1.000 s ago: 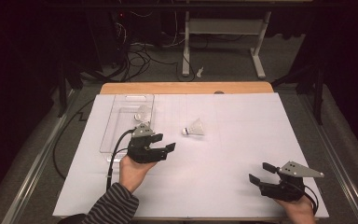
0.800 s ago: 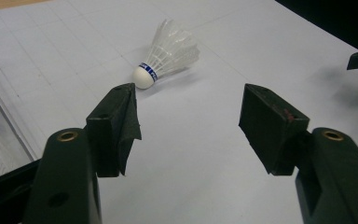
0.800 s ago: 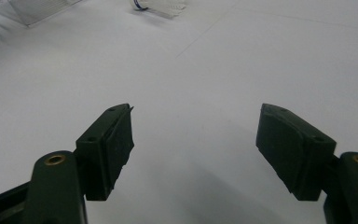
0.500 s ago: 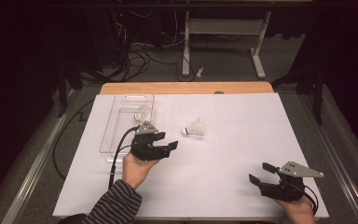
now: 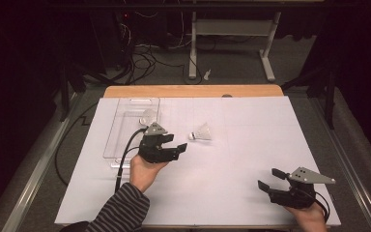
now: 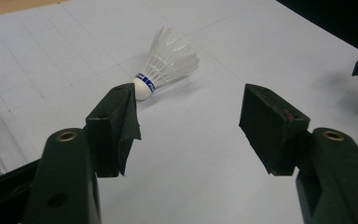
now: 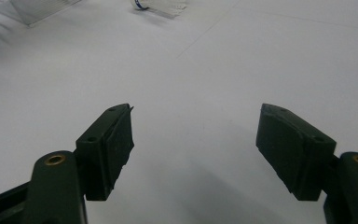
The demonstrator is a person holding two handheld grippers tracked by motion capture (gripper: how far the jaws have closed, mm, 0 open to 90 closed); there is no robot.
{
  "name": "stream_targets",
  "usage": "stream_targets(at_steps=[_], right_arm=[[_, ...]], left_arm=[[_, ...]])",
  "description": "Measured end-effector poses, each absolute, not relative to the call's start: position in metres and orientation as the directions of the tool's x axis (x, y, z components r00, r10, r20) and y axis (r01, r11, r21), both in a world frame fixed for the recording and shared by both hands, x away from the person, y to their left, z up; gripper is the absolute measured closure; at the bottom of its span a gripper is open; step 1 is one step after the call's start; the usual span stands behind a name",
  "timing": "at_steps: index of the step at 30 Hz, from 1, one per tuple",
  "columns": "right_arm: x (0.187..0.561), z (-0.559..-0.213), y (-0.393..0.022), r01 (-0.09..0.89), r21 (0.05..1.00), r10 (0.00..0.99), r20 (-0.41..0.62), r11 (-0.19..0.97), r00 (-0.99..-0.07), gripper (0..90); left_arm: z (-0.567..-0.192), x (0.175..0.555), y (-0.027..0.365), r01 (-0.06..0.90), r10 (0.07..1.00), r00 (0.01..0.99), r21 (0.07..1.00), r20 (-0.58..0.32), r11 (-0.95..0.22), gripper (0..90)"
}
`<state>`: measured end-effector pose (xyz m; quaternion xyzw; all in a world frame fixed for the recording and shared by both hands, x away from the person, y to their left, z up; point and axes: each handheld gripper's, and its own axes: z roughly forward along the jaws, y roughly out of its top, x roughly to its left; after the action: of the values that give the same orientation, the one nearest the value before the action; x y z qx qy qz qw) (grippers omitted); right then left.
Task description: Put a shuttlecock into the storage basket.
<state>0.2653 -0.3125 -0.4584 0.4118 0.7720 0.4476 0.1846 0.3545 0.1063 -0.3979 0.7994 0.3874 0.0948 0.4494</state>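
Left gripper (image 6: 189, 119), jaws wide and empty, is nearing the white feathered shuttlecock (image 6: 168, 60) lying on the white paper-covered table (image 5: 251, 145). Featherlight and crushable, it is probably best pinched at its firmer cork nose.

White table (image 5: 251, 193), shuttlecock (image 5: 201, 132), clear tray (image 5: 121, 130)

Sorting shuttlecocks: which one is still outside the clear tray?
The shuttlecock lying on its side on the white sheet, just ahead of the left hand-held gripper; the other shuttlecock sits inside the clear tray.
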Motion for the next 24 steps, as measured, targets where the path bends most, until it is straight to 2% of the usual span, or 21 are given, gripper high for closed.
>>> stream_targets(at_steps=[24], right_arm=[[0.265,-0.458,-0.313,0.471,0.843,0.800,0.084,0.261,-0.594,27.7]], left_arm=[[-0.393,0.373,0.086,0.542,0.700,0.690,0.773,-0.185,-0.330,37.0]])
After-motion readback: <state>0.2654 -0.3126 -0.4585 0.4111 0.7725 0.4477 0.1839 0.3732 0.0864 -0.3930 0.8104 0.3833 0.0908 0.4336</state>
